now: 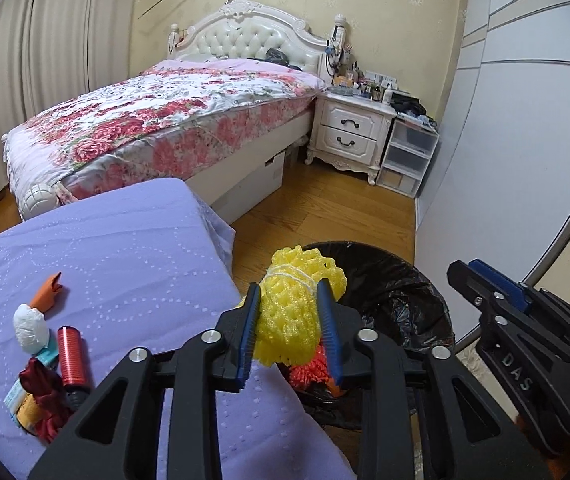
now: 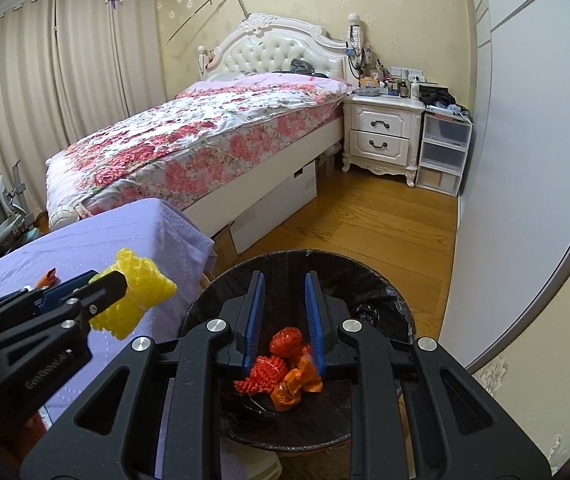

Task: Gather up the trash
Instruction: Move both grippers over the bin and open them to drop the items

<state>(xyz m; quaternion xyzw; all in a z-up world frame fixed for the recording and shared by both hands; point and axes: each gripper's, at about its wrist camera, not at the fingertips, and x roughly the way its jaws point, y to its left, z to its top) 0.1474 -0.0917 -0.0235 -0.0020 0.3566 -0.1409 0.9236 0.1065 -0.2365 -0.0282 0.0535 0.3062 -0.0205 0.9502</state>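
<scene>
My left gripper (image 1: 290, 292) is shut on a yellow foam net (image 1: 297, 312) and holds it over the near-left rim of a black-lined trash bin (image 1: 405, 280). The net also shows in the right wrist view (image 2: 137, 292). My right gripper (image 2: 283, 280) is open and empty above the bin (image 2: 365, 276), which holds orange and red trash (image 2: 285, 368). On the purple-covered table (image 1: 125, 256) lie an orange scrap (image 1: 47, 288), a white wad (image 1: 31, 326), a red spool (image 1: 72, 356) and dark red wrappers (image 1: 41, 392).
A bed with a floral cover (image 1: 157, 120) stands behind the table. A white nightstand (image 1: 349, 132) and plastic drawers (image 1: 409, 152) stand at the back right. A white wardrobe (image 1: 525, 140) runs along the right. Wooden floor (image 1: 345, 216) lies between.
</scene>
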